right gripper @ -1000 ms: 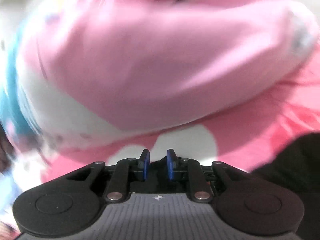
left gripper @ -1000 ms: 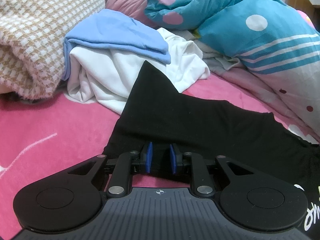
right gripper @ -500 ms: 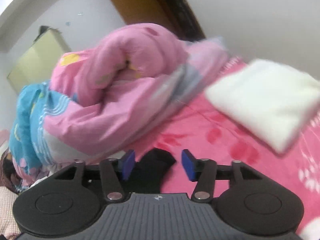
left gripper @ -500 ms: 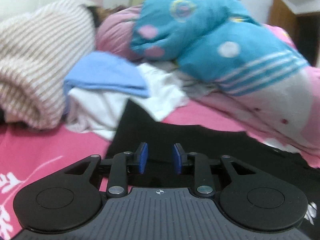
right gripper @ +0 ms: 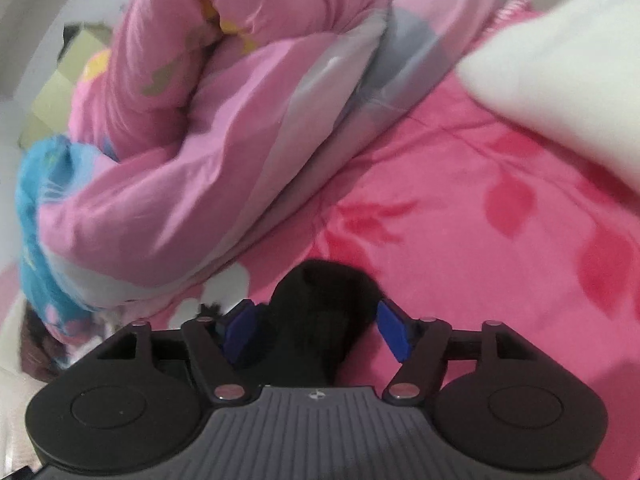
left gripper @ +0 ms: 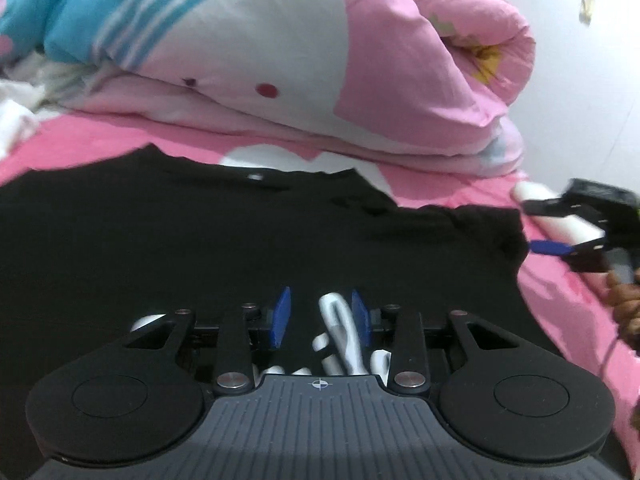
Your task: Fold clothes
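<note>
Black shirt (left gripper: 224,240) lying spread on the pink bed (right gripper: 460,216)

Left gripper (left gripper: 320,316) and right gripper (right gripper: 316,330) fingers are just opening, parted over the cloth, gripping nothing.

place: home bedroom | evidence: pink bedsheet (right gripper: 460,208), rolled quilt (left gripper: 360,60)

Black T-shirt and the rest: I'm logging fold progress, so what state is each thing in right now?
Black T-shirt: spread flat on the bed, unfolded, print up.
Left tongs: open, just widened, nothing gripped.
Right tongs: open, just widened, shirt edge between the pads, not pinched.
Quilt: bundled behind the shirt.
White cloth: folded.
</note>
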Demonstrator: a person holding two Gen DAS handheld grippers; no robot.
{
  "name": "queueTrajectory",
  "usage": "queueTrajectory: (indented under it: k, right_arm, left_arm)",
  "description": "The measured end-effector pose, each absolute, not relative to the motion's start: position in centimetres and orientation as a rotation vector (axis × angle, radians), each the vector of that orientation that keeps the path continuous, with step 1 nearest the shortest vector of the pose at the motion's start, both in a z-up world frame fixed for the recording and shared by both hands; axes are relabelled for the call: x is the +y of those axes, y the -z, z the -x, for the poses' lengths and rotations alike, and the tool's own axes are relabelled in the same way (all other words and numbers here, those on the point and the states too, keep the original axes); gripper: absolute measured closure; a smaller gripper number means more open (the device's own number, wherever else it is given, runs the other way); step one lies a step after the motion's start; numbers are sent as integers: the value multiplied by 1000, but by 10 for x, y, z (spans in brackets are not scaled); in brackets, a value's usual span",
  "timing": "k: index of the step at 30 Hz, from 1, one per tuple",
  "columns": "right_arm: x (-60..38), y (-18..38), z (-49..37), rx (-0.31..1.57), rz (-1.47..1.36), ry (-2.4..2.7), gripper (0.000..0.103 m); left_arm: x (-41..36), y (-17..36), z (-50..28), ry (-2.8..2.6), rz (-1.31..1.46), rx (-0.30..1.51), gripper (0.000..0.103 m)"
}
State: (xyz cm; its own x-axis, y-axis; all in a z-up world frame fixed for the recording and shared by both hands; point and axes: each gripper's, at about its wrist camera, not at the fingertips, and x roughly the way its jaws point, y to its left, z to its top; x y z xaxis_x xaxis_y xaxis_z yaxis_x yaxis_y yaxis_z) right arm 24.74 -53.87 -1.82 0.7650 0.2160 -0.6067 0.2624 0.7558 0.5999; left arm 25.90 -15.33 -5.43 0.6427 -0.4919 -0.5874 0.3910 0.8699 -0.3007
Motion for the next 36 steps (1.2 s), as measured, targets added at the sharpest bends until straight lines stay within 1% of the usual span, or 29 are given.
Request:
queueTrajectory:
  k: [2, 3, 4, 5, 6, 9, 13, 15, 18, 20, 21, 22, 23, 25, 28, 30, 33, 36]
  right_arm:
    - [-534, 25, -267, 749, -694, 4, 33]
    - [-531, 29, -272, 761, -676, -6, 42]
    - [-527, 32, -275, 766, -659, -22, 63]
    - [-523, 35, -278, 772, -642, -38, 75]
    - [-518, 35, -277, 765, -619, -53, 90]
    - [-490, 16, -255, 664, -464, -123, 91]
    - [-413, -3, -212, 544, -21, -294, 91]
    - [-367, 3, -188, 529, 250, -388, 91]
    - [-324, 26, -163, 563, 542, -455, 89]
    - [-297, 41, -148, 586, 729, -494, 82]
    - [-288, 46, -141, 582, 805, -502, 75]
    - [-283, 48, -136, 561, 864, -498, 70]
    - [-280, 46, -131, 547, 898, -503, 68]
    - [-285, 29, -126, 535, 831, -550, 61]
    - [-310, -4, -130, 528, 592, -617, 61]
    - [-333, -22, -149, 522, 384, -615, 61]
    - [-365, -28, -202, 575, 77, -505, 60]
    - [-392, -4, -275, 708, -183, -354, 60]
  left_arm:
    - [-155, 66, -260, 511, 183, 674, 70]
    - [-154, 71, -260, 503, 192, 666, 70]
    - [-154, 77, -260, 495, 201, 658, 70]
    - [-151, 83, -263, 489, 221, 672, 70]
    - [-148, 84, -264, 494, 248, 679, 70]
    - [-139, 84, -264, 495, 312, 666, 70]
    - [-134, 89, -268, 500, 368, 679, 70]
    - [-132, 90, -269, 504, 387, 678, 70]
    - [-132, 91, -269, 506, 395, 676, 70]
    - [-130, 92, -269, 508, 402, 676, 70]
    - [-130, 92, -269, 510, 407, 676, 70]
    - [-129, 92, -269, 512, 411, 676, 70]
    - [-129, 93, -269, 513, 416, 676, 70]
    - [-128, 94, -269, 516, 424, 677, 70]
    - [-127, 94, -270, 520, 432, 677, 70]
    - [-127, 95, -270, 521, 434, 677, 70]
    - [-127, 95, -270, 523, 437, 675, 70]
    - [-125, 96, -270, 527, 448, 675, 70]
